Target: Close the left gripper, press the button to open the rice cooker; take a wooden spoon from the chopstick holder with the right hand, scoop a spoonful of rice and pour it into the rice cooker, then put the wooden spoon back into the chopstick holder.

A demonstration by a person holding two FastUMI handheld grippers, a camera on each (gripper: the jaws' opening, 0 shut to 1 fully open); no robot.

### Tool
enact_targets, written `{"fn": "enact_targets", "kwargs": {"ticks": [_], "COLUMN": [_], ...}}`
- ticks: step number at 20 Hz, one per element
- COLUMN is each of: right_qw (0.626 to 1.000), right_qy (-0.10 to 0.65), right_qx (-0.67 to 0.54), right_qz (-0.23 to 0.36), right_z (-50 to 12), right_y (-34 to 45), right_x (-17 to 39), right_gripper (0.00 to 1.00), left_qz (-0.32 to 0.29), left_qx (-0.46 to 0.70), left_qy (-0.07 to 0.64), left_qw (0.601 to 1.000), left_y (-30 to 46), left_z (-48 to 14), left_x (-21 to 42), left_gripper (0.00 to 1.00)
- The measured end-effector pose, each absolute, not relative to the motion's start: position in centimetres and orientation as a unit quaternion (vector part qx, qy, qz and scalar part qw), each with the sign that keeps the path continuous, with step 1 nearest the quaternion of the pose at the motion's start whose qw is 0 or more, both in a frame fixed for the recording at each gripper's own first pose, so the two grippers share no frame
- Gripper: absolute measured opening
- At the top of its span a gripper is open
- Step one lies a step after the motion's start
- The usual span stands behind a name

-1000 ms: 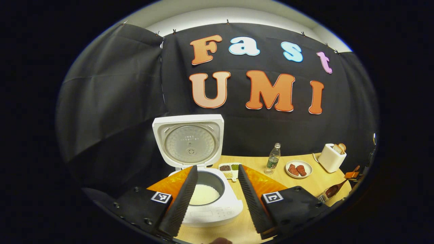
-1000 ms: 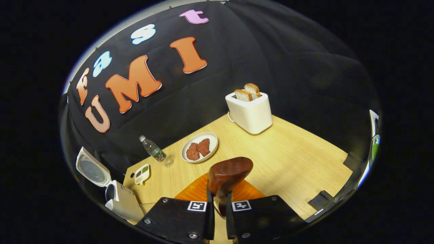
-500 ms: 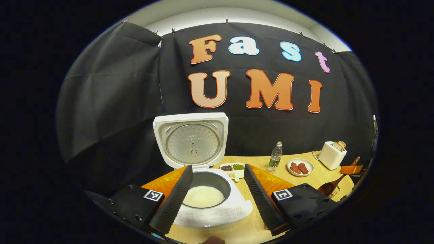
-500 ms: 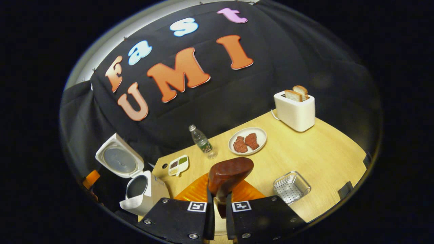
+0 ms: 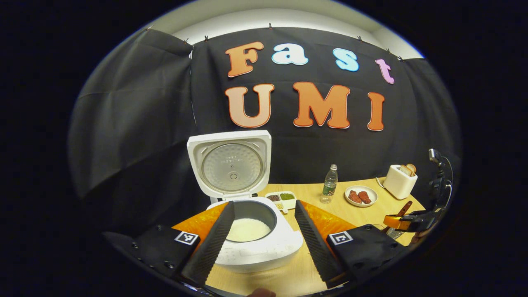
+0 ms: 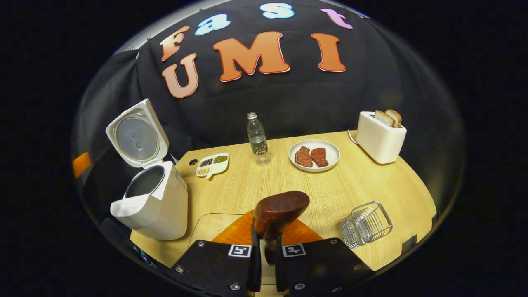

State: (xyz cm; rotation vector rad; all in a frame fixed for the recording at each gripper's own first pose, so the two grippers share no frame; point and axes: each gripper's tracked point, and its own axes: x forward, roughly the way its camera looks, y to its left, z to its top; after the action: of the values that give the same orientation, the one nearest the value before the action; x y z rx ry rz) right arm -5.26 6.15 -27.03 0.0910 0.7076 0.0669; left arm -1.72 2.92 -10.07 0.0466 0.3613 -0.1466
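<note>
Left gripper view: the left gripper [image 5: 261, 235] hovers low over the front of the cooker [image 5: 258, 243], jaws spread wide and holding nothing. The lid [image 5: 229, 165] stands upright at the back, so the button step looks done, and rice [image 5: 247, 229] lies white in the pot. Off at the right edge the right gripper [image 5: 406, 222] carries the spoon [image 5: 404, 208] above the holder [image 5: 395, 234] — probably parked there ready to put it back.

Right gripper view: the right gripper [image 6: 264, 251] has its jaws narrowed onto the spoon's handle, the dark bowl [image 6: 279, 209] sticking up and forward. The bowl looks bare of rice, which suggests the pouring is over. The holder [image 6: 366, 225], a wire basket, sits on the tabletop [image 6: 371, 185] just right of the jaws, empty and close for the drop. The cooker [image 6: 152, 202] stands well apart at the left, lid raised. Bottle [image 6: 258, 138], plate [image 6: 314, 155] and toaster [image 6: 379, 138] line the back — out of the way
</note>
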Motion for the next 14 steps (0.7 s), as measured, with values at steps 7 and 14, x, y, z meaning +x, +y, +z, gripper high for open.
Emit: {"fn": "enact_targets", "kwargs": {"ticks": [7,14], "right_qw": [0.943,0.944], "right_qy": [0.329,0.297], "right_qx": [-0.04,-0.126], "right_qz": [0.036,0.062], "right_z": [-28.9,-31.5], "right_y": [6.6,8.9], "right_x": [-4.6,-5.8], "right_gripper": [0.13,0.13], "left_qz": [-0.057,-0.058], "left_qx": [0.014,0.015], "left_qy": [0.193,0.2], "left_qw": [0.979,0.978], "left_y": [4.9,4.8], "left_z": [-10.7,-10.8], "left_x": [-2.0,-1.3], "left_gripper": [1.0,1.0]}}
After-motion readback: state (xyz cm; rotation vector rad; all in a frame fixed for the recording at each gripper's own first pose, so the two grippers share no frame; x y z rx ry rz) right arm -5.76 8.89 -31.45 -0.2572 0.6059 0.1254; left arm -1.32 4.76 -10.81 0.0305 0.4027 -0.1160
